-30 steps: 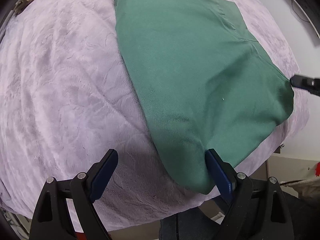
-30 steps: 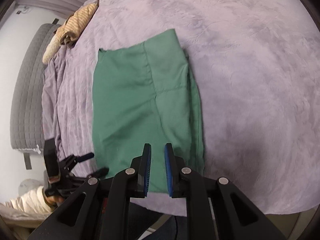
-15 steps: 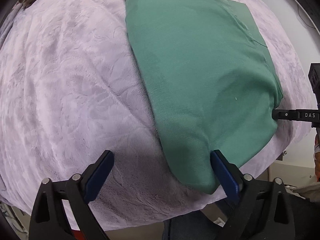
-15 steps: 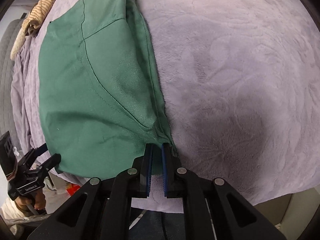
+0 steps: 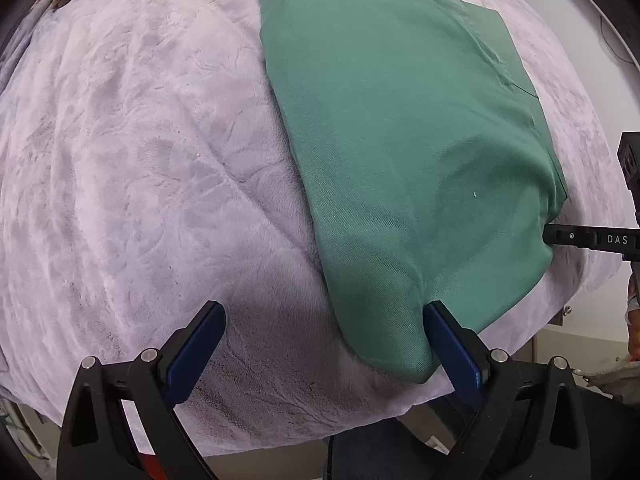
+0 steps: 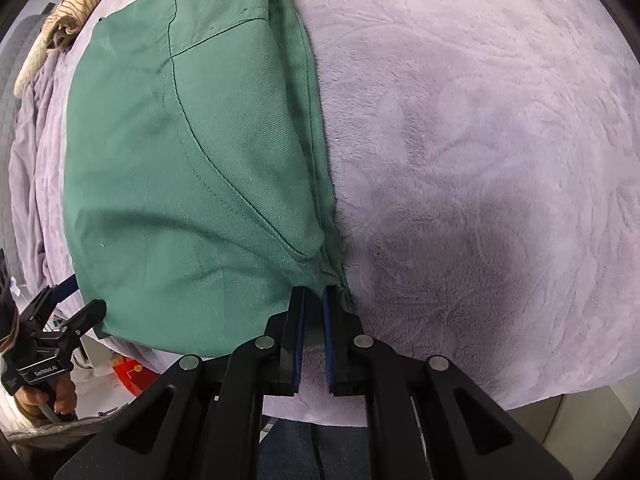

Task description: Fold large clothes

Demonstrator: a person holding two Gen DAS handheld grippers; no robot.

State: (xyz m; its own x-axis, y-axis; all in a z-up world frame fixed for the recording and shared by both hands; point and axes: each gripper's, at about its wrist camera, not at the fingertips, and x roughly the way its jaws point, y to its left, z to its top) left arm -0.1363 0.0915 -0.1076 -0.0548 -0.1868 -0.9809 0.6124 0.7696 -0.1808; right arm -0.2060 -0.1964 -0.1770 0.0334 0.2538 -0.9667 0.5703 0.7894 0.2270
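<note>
Garment (image 5: 400, 140): green, folded, flat on the bed; near corner just at the bed's front edge.
Surface: lilac blanket (image 5: 140, 160), plush, embossed with swirling leaf-like marks, draped over the front edge of the bed.
Blanket condition: faint creases to the left of the garment in the left wrist view; shadows of both tools on it.
Room: pale wall beyond the bed; grey padded headboard (image 6: 10, 92) at far left in the right wrist view.
Other cloth: beige striped bundle (image 6: 60, 20), rumpled, at the far end of the blanket, well apart from the garment.
Floor clutter: something red (image 6: 134, 376) below the bed edge, too blurred to identify.
Garment material: woven twill with fine diagonal ribbing; matte.
Garment details: dark topstitched seams, one curved like a pocket edge; layered edges stacked along the right side in the right wrist view.
Garment shape: long, roughly rectangular, rounded soft fold at the near end.
Left gripper (image 5: 324, 334): jaws spread wide, blue pads bare; one pad touching the near corner of the garment, nothing clamped.
Right gripper (image 6: 314, 300): jaws narrow, pinching the garment's near right corner at the tips.
</note>
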